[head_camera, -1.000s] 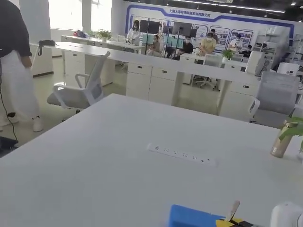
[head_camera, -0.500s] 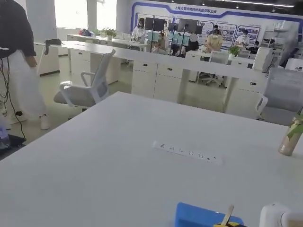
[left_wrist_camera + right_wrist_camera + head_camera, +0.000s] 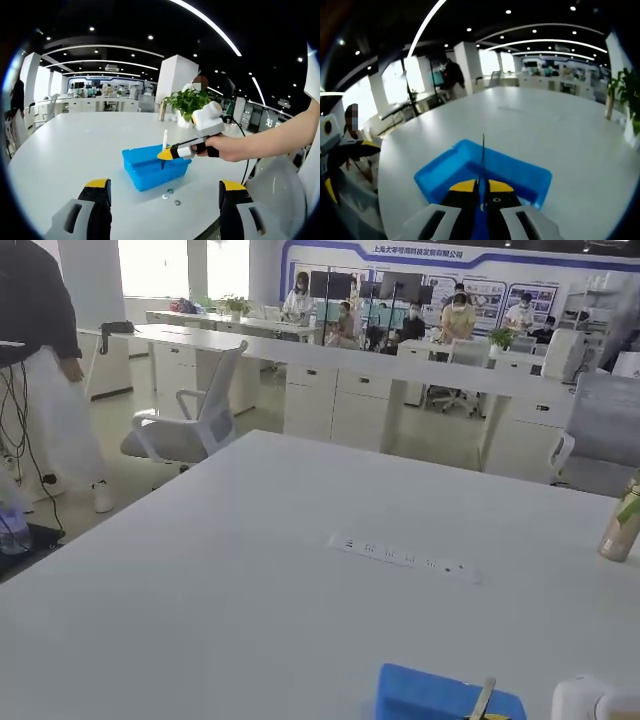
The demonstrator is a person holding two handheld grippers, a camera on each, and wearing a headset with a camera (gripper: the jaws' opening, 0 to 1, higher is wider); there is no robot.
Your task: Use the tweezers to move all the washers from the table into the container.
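over the blue container [image 3: 150, 175], right tool [image 3: 166, 154] level, tweezers [image 3: 165, 138] upright

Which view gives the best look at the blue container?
The left gripper view: the blue container shows whole, walls and rim. The right gripper view shows its inside, the near wall hidden behind the right gripper. The head view catches a cut-off part at its bottom edge.

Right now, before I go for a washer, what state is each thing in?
Left gripper: jaws open, empty.
Right gripper: jaws shut on the tweezers.
Tweezers: held, tip above the container.
Container: open-topped, on the table, no washers seen inside.
Washers: three, lying on the table beside the container.
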